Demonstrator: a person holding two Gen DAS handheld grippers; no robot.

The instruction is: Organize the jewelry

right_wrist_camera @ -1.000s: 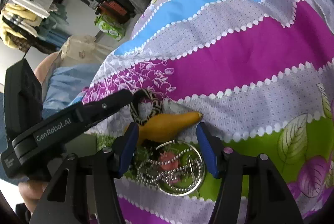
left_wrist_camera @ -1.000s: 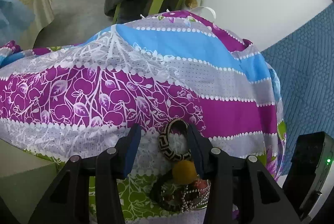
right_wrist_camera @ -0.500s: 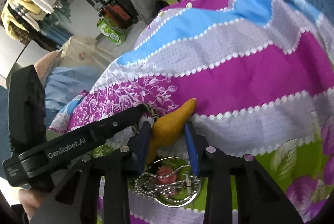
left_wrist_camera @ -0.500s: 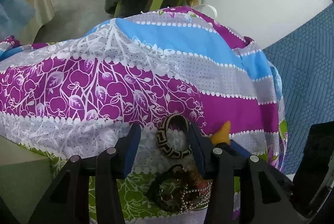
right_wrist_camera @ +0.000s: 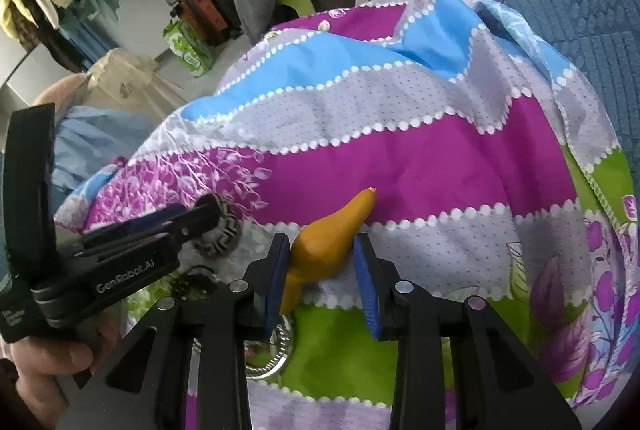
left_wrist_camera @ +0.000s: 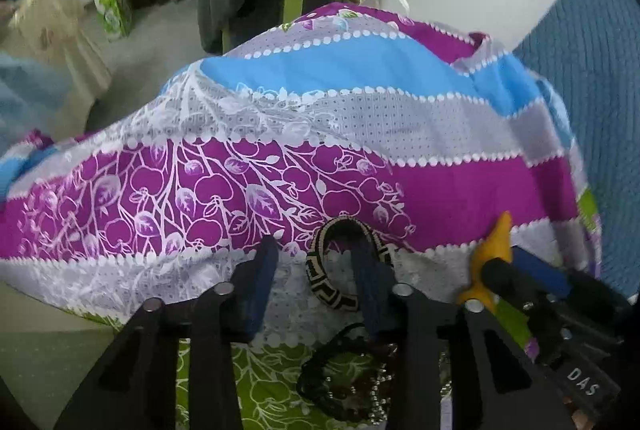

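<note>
Two grippers work over one patterned cloth. Right gripper: pads clamped on one yellow pendant, its lower end hidden by the left finger. Left gripper: jaws closing, one finger inside one woven bangle, which lies at 10 o'clock from the pendant. The chain pile is mostly hidden; count uncertain.

Two close views down my fingers, both tilted steeply onto the patterned bedsheet.
My left camera looks past its fingers at the woven bangle; my right, just beside it, shares that bangle and the orange piece.
</note>
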